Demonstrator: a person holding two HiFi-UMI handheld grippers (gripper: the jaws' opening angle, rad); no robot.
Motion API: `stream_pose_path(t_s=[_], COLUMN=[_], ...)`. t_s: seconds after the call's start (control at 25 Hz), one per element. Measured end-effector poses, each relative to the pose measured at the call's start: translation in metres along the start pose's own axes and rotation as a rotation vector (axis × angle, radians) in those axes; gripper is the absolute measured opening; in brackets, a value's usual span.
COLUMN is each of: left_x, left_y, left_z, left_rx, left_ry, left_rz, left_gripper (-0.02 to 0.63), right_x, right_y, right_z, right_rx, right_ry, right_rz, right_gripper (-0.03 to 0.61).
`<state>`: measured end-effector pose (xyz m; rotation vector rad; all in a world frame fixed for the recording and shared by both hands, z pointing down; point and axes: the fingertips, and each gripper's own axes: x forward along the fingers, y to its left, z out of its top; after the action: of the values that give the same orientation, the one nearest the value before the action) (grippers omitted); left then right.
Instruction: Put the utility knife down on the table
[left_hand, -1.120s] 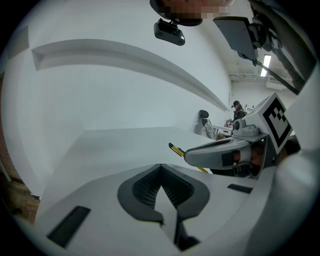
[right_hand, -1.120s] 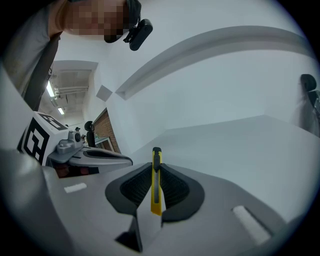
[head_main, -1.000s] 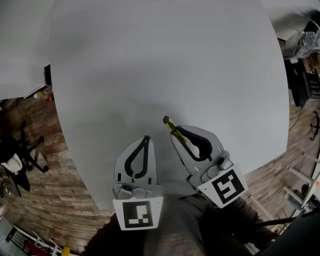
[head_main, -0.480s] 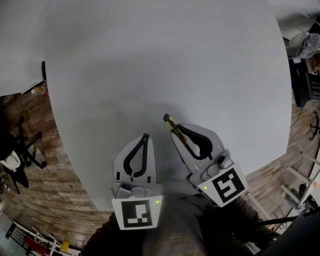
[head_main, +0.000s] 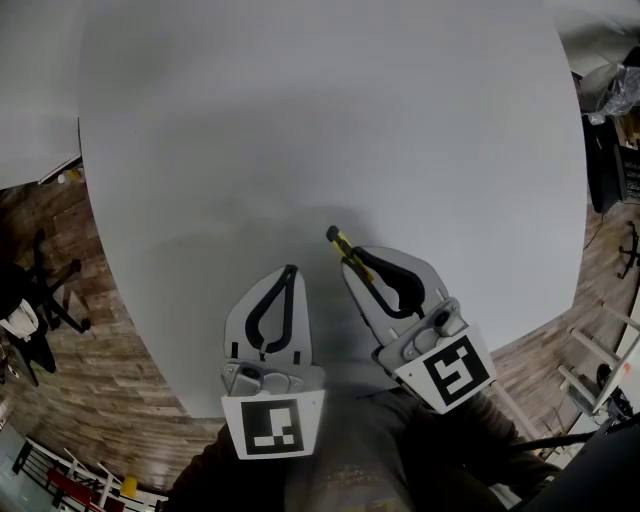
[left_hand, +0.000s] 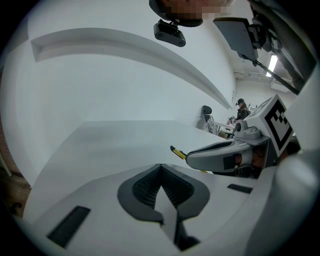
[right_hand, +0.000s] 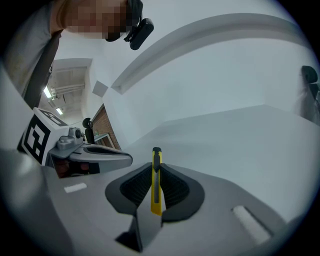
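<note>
A yellow and black utility knife (head_main: 341, 247) (right_hand: 156, 180) sticks out forward from my right gripper (head_main: 362, 264) (right_hand: 156, 167), which is shut on it above the near part of the grey table (head_main: 330, 120). Its tip points away from me and to the left. My left gripper (head_main: 289, 275) (left_hand: 161, 172) hangs beside it on the left, shut with nothing between its jaws. In the left gripper view the knife (left_hand: 178, 152) pokes out past the right gripper's (left_hand: 187, 156) jaws. I cannot tell whether the knife touches the tabletop.
The table's near edge (head_main: 160, 360) curves just in front of me over a wooden floor (head_main: 80, 330). A black office chair (head_main: 35, 290) stands at the left. Dark equipment and cables (head_main: 610, 130) lie beyond the table's right edge.
Both grippers stay where they were, the knife still held. Only the head view has shifted slightly, so the table's left edge sits further left.
</note>
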<state>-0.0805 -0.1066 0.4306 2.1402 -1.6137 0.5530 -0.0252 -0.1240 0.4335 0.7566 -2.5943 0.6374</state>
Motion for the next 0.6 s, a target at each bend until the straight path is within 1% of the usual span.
stream_pose_path(t_s=[0.4,0.6], left_x=[0.0009,0.0026], left_y=[0.0038,0.0044], left_z=[-0.0041,-0.0060], left_rx=[-0.026,-0.018], left_ry=[0.006,0.014], left_rz=[0.011,0.004], left_gripper=[0.000,0.000], right_x=[0.0051,0.0078], right_y=[0.0004,-0.0010], right_z=[-0.0046,-0.0063], right_rx=[0.006,0.008], right_ry=[0.011,0.014], right_rz=[0.000,-0.002], right_gripper=[0.051,0.051])
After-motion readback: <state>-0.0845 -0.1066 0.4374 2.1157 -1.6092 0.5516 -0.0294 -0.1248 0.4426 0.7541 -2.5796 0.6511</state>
